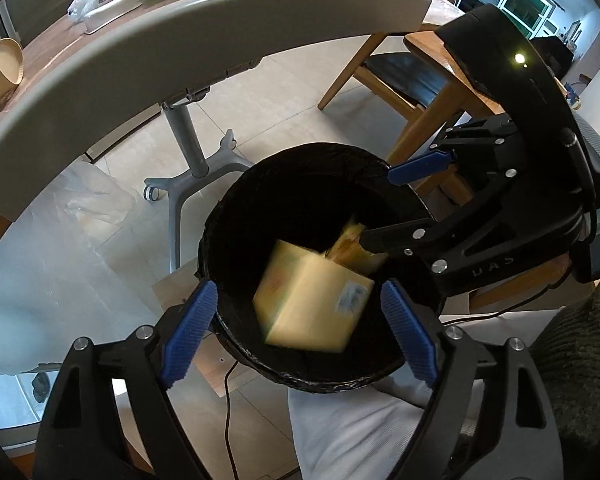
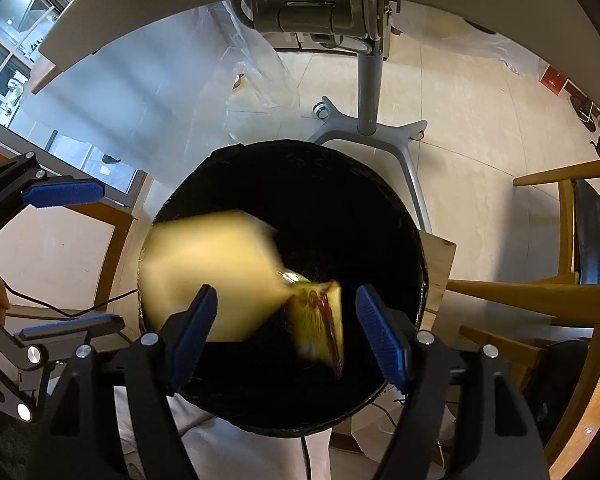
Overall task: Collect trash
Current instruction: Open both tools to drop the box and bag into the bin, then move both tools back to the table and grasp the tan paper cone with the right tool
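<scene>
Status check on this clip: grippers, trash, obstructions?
Left gripper open, right gripper open, both above black bin. Yellow box and yellow packet blurred over bin mouth. No obstruction visible.

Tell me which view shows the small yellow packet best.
Right wrist view: the small yellow packet shows its whole face between the open fingers, over the black bin. Left wrist view shows only a blurred sliver behind the yellow box.
</scene>
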Demonstrator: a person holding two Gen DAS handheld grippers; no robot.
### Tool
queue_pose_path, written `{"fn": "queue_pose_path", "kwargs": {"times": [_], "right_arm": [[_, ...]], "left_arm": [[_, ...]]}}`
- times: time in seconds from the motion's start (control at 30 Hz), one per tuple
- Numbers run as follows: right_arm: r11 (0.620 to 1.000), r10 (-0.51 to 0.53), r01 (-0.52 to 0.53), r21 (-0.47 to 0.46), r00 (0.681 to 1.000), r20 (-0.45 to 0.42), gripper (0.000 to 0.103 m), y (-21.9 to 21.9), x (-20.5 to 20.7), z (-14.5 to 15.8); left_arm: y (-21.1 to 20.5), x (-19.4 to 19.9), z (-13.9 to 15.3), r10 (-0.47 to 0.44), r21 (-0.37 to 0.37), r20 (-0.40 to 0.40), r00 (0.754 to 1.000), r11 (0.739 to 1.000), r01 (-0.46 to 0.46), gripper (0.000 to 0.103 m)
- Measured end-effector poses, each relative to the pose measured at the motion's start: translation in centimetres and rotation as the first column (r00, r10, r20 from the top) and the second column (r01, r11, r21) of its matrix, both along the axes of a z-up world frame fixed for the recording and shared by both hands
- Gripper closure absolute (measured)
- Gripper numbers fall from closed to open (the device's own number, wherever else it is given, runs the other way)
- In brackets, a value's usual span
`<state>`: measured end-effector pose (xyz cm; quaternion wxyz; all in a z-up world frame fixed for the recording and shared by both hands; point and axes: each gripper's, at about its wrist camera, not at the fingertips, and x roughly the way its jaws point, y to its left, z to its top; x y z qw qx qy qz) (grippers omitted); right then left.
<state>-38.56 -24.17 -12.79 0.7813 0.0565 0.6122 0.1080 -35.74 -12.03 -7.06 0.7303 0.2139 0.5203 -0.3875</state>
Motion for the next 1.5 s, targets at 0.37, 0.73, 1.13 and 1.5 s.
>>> {"fn": "queue_pose_path", "kwargs": {"times": [0.37,0.73,1.13,1.5], "right_arm": [[1.000,-0.006,0.007,-0.016,0.998,0.055,0.032,-1.1,-0.8,2.5],[0.993,0.095,-0.061,-0.101,0.924,0.371,0.019,-1.2,-2.7,14.3],[0.976,0.061,0.056,-0.210,0.858,0.510,0.008,-5.2,7.5,16.2],[0.984,0.034,0.051,-0.171,0.889,0.457,0.008,-6.7,13.4,14.1]], "left_arm": [[0.2,0.0,0.8,0.006,-0.011,0.010,1.000,1.000,-0.005,0.017],[3.0,-0.3,10.1,0.061,-0.174,0.173,0.983,0.984,-0.031,0.017],[7.8,11.0,15.1,0.460,-0.328,0.269,0.846,0.870,-0.368,0.003],[9.8,21.6,11.2,0.579,-0.279,0.116,0.807,0.799,-0.533,0.003]]}}
